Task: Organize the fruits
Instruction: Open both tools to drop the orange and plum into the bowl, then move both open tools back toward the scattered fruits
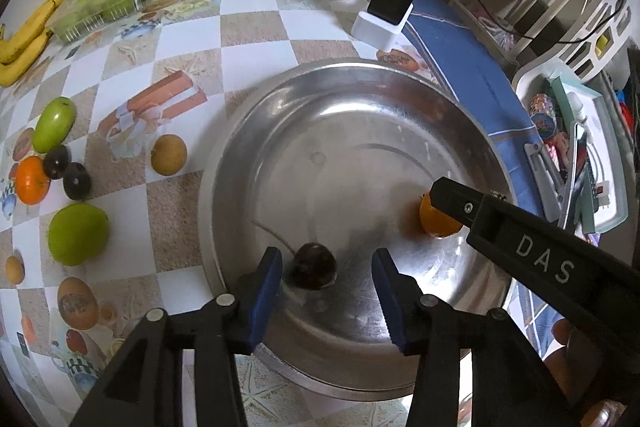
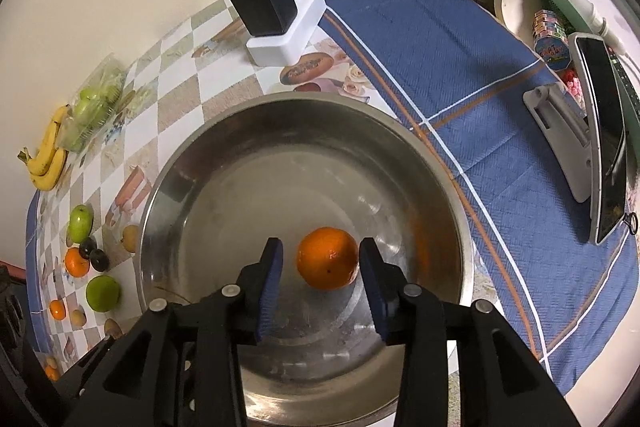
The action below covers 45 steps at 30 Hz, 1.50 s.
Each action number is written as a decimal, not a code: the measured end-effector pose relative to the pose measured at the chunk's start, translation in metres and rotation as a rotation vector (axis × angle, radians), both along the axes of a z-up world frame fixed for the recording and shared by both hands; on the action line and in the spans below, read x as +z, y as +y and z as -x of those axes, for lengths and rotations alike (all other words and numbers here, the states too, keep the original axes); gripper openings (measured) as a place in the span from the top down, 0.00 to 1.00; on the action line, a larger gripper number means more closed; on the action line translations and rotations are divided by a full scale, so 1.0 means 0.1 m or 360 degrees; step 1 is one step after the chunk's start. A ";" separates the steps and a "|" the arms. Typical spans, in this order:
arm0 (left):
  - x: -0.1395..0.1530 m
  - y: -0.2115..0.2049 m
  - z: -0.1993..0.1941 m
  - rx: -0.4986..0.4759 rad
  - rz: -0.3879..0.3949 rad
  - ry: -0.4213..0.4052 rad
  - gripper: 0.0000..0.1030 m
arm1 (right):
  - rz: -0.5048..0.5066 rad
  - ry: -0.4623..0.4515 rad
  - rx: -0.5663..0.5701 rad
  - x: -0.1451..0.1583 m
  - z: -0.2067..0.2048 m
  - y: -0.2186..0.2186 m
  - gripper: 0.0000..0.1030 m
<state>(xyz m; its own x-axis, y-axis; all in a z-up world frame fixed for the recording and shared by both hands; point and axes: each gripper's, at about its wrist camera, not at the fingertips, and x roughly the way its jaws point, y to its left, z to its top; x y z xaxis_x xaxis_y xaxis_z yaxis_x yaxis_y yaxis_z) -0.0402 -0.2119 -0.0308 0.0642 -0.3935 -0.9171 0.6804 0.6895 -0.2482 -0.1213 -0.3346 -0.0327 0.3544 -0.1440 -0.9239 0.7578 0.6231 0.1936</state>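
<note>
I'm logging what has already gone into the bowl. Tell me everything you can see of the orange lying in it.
The orange is round, bright orange, with a glossy, finely dimpled peel and a small dark speck low on its side. It looks whole and unpeeled. It rests on the floor of the steel bowl, which mirrors a faint orange glow beside it. It lies between the blue pads of the right gripper, with a gap showing on each side, so no pad presses it. In the left wrist view the right gripper's black finger hides most of it.

Black left gripper (image 1: 326, 281), blue jaws, silver screws, "DAS" lettering.
</note>
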 end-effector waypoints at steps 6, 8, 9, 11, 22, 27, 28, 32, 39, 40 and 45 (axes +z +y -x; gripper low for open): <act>0.15 0.10 -0.07 0.0046 0.0047 -0.0017 0.51 | 0.0047 -0.0034 -0.0006 0.11 0.04 0.01 0.60; 0.20 0.18 -0.14 0.0099 0.0050 -0.0035 0.51 | 0.0060 -0.0042 0.0000 0.13 0.04 0.02 0.60; 0.22 0.21 -0.17 0.0123 0.0051 -0.0040 0.51 | 0.0064 -0.0042 0.0003 0.14 0.04 0.03 0.61; 0.24 0.31 -0.26 0.0199 0.0034 -0.0050 0.50 | 0.0069 -0.0034 0.0010 0.14 0.03 0.05 0.61; 0.18 1.08 -0.77 0.0646 -0.0283 -0.0148 0.30 | 0.0142 -0.0003 0.0176 0.19 -0.16 0.36 0.52; 0.17 1.43 -0.95 0.0829 -0.0358 -0.0176 0.16 | 0.0168 -0.0003 0.0269 0.25 -0.31 0.54 0.41; 0.16 1.47 -0.97 0.0849 -0.0358 -0.0171 0.15 | 0.0165 -0.0007 0.0279 0.26 -0.34 0.58 0.40; 0.15 1.63 -1.05 0.0904 -0.0366 -0.0163 0.05 | 0.0160 -0.0016 0.0335 0.27 -0.48 0.73 0.31; 0.19 1.85 -1.17 0.0941 -0.0385 -0.0214 0.00 | 0.0159 -0.0021 0.0408 0.28 -0.68 1.02 0.22; 0.19 1.88 -1.19 0.0943 -0.0388 -0.0221 0.00 | 0.0154 -0.0027 0.0423 0.28 -0.71 1.07 0.22; 0.18 2.07 -1.28 0.0967 -0.0382 -0.0221 0.00 | 0.0177 -0.0020 0.0495 0.26 -0.85 1.29 0.22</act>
